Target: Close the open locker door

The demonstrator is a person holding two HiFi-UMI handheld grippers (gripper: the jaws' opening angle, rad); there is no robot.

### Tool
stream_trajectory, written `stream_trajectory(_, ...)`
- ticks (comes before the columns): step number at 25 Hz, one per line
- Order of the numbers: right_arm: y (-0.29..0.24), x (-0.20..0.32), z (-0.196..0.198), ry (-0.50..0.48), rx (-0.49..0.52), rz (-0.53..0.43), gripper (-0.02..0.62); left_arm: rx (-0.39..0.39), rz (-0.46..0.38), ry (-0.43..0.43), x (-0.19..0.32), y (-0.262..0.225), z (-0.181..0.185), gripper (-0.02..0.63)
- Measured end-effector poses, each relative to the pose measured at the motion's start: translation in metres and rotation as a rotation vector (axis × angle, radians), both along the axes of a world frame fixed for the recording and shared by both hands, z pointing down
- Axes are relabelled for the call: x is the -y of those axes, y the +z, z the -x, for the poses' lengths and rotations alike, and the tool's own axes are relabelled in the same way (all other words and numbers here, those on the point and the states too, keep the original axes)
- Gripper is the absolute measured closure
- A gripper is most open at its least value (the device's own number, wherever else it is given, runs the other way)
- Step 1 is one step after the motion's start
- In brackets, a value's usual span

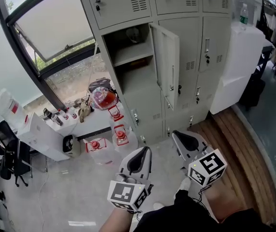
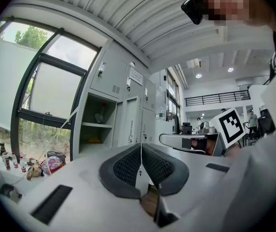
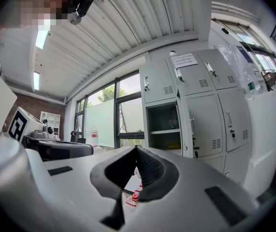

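Observation:
The grey locker bank fills the top of the head view. One locker door stands swung out on its right-hand hinge, showing the compartment with a shelf inside. Both grippers hang low in front of the lockers, well short of the door. My left gripper is shut with nothing between its pads. My right gripper is shut too, also empty. The left gripper view shows the closed jaws with the open compartment beyond. In the right gripper view the closed jaws lie below the open compartment.
Water jugs with red caps and a bag sit on the floor left of the lockers. A white table and an office chair stand further left. A white cabinet stands right of the lockers, beside a wooden floor strip.

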State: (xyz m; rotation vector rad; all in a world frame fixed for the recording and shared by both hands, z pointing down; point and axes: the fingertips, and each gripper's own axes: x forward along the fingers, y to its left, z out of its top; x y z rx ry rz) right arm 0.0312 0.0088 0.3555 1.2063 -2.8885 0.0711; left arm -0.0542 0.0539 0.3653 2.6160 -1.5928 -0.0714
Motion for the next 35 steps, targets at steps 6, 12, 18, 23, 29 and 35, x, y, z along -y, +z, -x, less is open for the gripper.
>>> stream_trajectory(6, -0.006, -0.002, 0.003, 0.001, -0.005, -0.019, 0.543, 0.003, -0.009, 0.008, -0.006, -0.002, 0.003, 0.584)
stream_trajectory(12, -0.012, 0.006, -0.001, 0.007, -0.009, -0.024, 0.543, -0.005, -0.006, 0.006, -0.002, -0.005, 0.002, 0.584)
stream_trajectory(18, -0.014, 0.027, -0.007, 0.007, -0.012, -0.029, 0.543, -0.003, -0.009, -0.002, 0.011, -0.006, -0.002, 0.584)
stream_trajectory(23, -0.015, 0.044, -0.008, -0.006, -0.010, -0.028, 0.543, -0.009, -0.018, -0.025, 0.025, -0.010, -0.002, 0.584)
stream_trajectory(29, -0.022, 0.066, -0.012, -0.014, -0.004, -0.035, 0.543, -0.004, -0.021, -0.038, 0.041, -0.014, -0.006, 0.584)
stream_trajectory(35, -0.024, 0.090, -0.021, -0.003, -0.002, -0.031, 0.543, -0.011, -0.008, -0.039, 0.060, -0.014, -0.011, 0.584)
